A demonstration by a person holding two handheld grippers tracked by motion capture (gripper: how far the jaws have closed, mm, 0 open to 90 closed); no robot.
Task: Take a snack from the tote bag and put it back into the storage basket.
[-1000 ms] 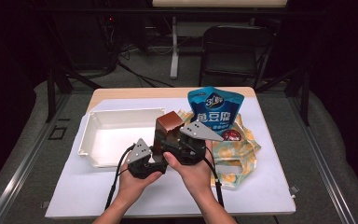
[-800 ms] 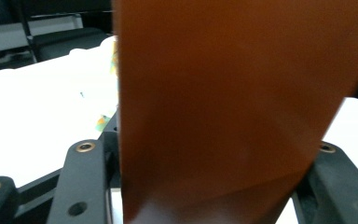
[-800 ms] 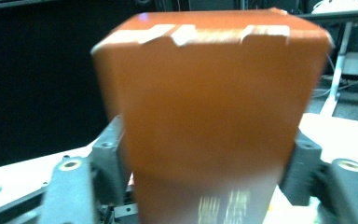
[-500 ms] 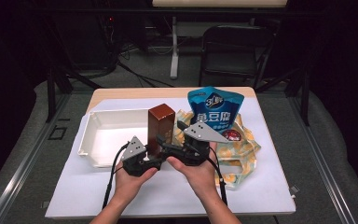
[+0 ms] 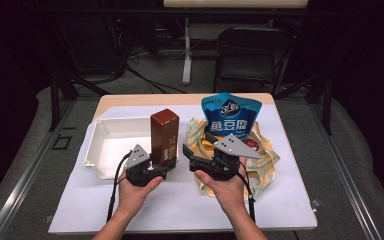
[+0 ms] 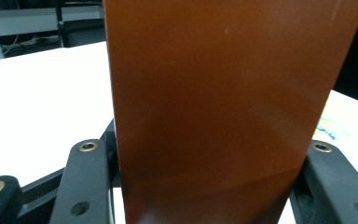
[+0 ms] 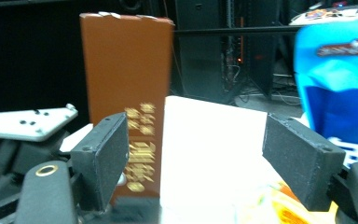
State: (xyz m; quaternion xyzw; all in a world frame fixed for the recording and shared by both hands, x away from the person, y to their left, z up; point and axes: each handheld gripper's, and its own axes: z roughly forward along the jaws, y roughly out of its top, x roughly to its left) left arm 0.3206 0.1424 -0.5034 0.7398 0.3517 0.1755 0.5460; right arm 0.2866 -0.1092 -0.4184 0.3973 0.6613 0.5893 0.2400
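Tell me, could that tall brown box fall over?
It might. The left gripper grips the brown box only near its bottom, so the tall upright box could tip. The right gripper has just opened, with nothing between its jaws, so nothing else steadies it. The box stands at the edge of the white tray, so it might land crooked on the rim, or fall against the blue bag.

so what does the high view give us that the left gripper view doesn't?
High view alone: the white tray, the blue pouch, the yellow packets, and the right hand-held gripper, open and beside the brown box without touching it. Left gripper view alone: a close look at the box's plain brown face between that gripper's black jaws. Both: the upright box held by the left hand-held gripper over the white table.
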